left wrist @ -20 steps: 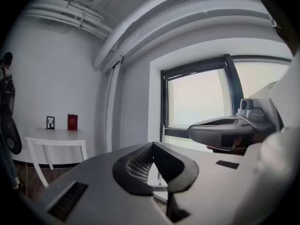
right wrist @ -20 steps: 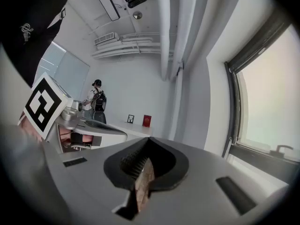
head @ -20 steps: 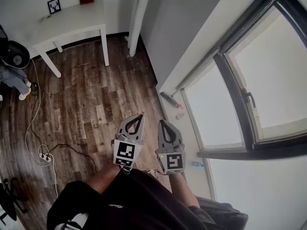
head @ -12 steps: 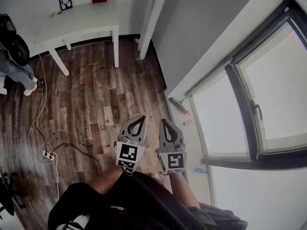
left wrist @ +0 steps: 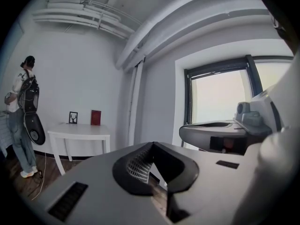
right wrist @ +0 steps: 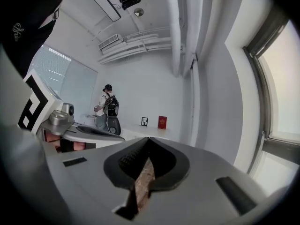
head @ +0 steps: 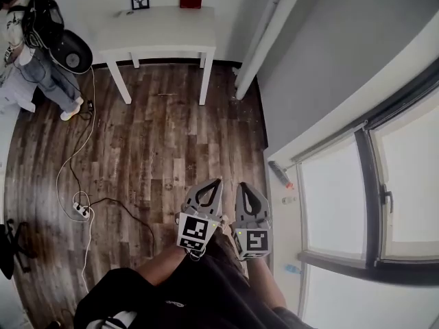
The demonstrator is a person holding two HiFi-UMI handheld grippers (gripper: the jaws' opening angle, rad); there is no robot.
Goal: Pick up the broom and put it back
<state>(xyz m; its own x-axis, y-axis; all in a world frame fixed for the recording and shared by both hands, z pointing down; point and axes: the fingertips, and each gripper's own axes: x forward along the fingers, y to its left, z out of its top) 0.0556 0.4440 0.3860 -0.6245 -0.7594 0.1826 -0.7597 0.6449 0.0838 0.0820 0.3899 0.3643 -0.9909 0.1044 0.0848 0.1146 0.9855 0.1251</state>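
Head view: the left gripper point(head: 218, 181) and right gripper point(head: 241, 185) sit side by side over the wooden floor point(head: 158, 142), both clenched and empty. A dark long thing with a red tip point(head: 279, 173) lies on the pale sill point(head: 292, 226) under the window point(head: 405, 184); whether it is the broom cannot be told

Left gripper view: jaws together on nothing, facing a white surface point(left wrist: 79, 131)

Right gripper view: jaws pressed together, nothing between them

Floor point(head: 171, 136) lies open ahead of left tool point(head: 215, 183) and right tool point(head: 242, 186); cable point(head: 81, 208) at left, table point(head: 158, 29) and person point(head: 42, 53) beyond, wall point(head: 322, 67) right.
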